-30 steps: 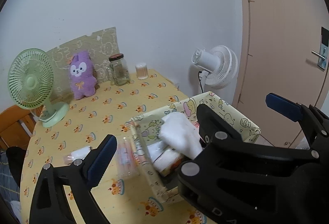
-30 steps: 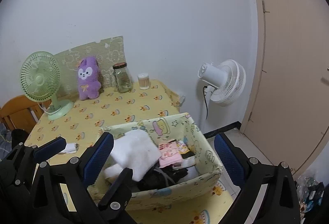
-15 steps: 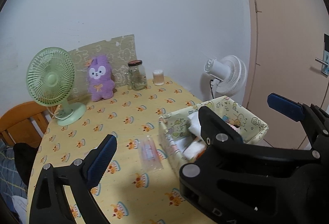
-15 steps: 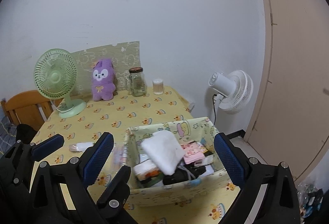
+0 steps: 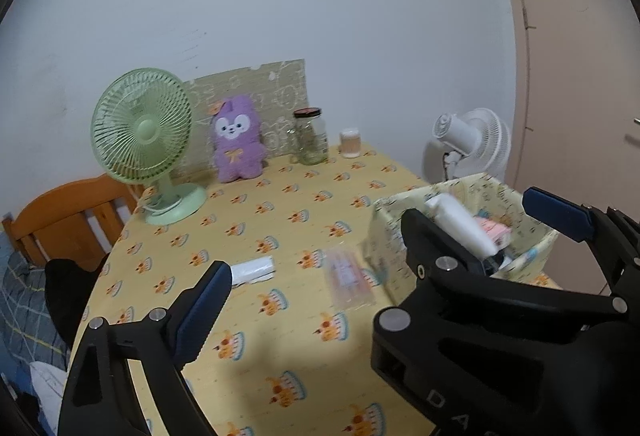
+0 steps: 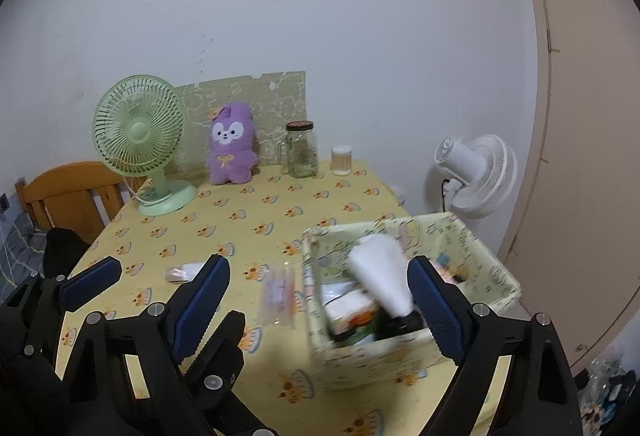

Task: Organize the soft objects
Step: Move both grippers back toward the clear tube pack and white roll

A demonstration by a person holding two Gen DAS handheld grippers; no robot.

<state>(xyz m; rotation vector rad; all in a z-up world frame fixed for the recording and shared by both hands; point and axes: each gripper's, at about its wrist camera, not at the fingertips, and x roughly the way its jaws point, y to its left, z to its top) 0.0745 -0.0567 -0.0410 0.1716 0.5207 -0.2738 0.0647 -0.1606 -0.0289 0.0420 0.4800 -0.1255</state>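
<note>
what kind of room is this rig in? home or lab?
Most likely a home, a small bedroom or living corner: a table under a cartoon-print cloth against the wall, with a purple plush toy and green desk fan on it, a wooden chair alongside.

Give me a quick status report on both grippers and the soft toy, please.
Left gripper and right gripper both empty, closing slightly. Purple plush upright at the table's far edge, untouched. Fabric bin and clear packet lie between.

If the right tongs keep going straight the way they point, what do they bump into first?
Probably the fabric box and the white cloth poking from it, between the closing right tongs. Depth is unclear.
</note>
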